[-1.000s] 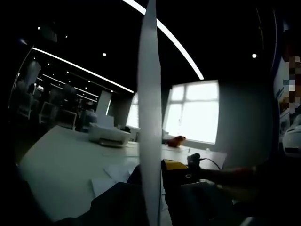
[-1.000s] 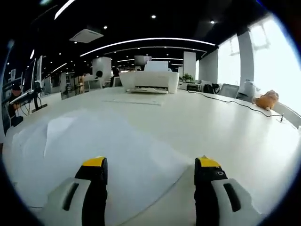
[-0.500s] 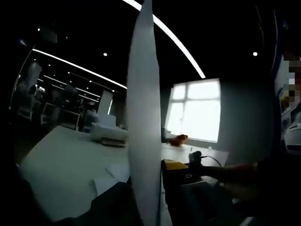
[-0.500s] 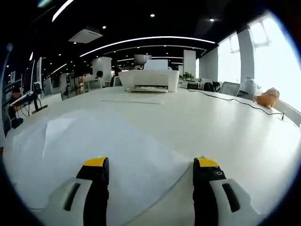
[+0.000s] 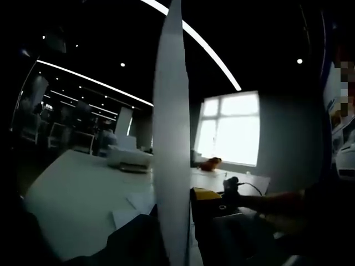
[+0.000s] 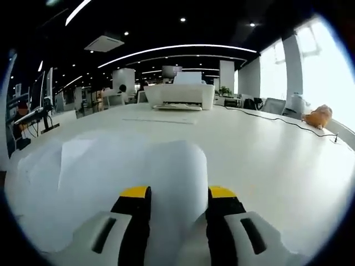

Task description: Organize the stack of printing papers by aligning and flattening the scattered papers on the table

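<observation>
Printing papers (image 6: 111, 166) lay spread across a white table (image 6: 266, 149) in an open-plan office, well in front of a white printer (image 6: 180, 95) that stood at the table's far side. In the right gripper view, the right gripper (image 6: 178, 195) had its two yellow-tipped jaws drawn close on a fold of the top sheet, which bulged up in a rounded hump between them. A thin cable (image 6: 266, 117) ran over the table to the right of the printer, and an orange object (image 6: 317, 117) sat beyond it near the bright windows; what it was could not be told.

In the left gripper view, a paper sheet (image 5: 171, 133) stood on edge, rising from the bottom of the frame to its top and hiding much of the left gripper (image 5: 186, 221); one yellow-tipped jaw showed touching the sheet's right side, the other lay behind the paper, and the sheet appeared clamped between them. More loose sheets (image 5: 130, 208) lay on the table (image 5: 72, 194) to the left of the upright sheet, on the near side of the printer (image 5: 128, 158).
</observation>
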Tool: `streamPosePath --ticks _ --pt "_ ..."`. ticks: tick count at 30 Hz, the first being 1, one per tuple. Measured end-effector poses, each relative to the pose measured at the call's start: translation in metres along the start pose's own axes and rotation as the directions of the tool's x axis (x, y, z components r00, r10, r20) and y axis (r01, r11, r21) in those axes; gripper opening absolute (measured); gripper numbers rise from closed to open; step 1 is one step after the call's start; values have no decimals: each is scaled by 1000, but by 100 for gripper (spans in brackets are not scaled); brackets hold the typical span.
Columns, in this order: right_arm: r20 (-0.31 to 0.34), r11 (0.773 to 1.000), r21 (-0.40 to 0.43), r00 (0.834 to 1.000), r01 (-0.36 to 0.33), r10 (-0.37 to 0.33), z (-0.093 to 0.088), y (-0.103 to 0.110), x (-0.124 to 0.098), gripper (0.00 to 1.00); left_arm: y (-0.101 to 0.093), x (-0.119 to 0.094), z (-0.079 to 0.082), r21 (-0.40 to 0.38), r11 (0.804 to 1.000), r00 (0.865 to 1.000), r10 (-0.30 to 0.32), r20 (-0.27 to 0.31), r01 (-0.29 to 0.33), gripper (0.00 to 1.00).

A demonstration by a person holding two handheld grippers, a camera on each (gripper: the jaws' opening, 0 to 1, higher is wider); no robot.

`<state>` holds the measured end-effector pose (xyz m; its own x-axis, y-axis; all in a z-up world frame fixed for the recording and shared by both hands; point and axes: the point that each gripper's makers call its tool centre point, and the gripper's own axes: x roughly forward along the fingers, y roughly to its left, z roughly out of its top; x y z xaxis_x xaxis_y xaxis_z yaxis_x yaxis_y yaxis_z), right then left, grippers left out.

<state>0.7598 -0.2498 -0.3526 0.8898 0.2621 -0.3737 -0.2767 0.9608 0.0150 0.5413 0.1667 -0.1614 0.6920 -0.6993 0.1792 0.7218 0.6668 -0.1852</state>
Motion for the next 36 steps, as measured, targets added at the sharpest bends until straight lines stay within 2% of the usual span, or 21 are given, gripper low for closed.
streamPosePath --ticks 4,9,11,16,23,27,31,33,36 --pt "9 1000 -24 1000 -1 2 3 0 0 32 0 0 0 0 1000 1000 -1 0 1 6" --pt "43 984 -180 999 9 -2 9 8 0 24 1 -1 0 -1 1000 1000 0 0 0 6" --pt "47 977 -212 999 12 -2 9 12 1 21 1 -1 0 -2 1000 1000 0 0 0 6" --pt "44 981 -196 999 12 -3 9 9 2 19 1 -2 1 1 1000 1000 -1 0 1 6" --pt "19 997 -77 1000 -1 3 6 4 3 22 1 -3 2 7 1000 1000 2 2 -2 6" --pt "15 998 -66 1000 -3 4 4 5 2 22 1 -3 4 8 1000 1000 2 4 -2 6" --pt "14 997 -76 1000 14 -13 4 6 1 22 1 -2 4 8 1000 1000 2 4 -2 6" --pt "24 990 -138 999 43 -40 6 7 0 21 1 -2 4 6 1000 1000 2 4 -2 6" --pt "32 968 -246 999 48 -41 7 15 0 15 2 -2 4 6 1000 1000 3 6 -3 6"
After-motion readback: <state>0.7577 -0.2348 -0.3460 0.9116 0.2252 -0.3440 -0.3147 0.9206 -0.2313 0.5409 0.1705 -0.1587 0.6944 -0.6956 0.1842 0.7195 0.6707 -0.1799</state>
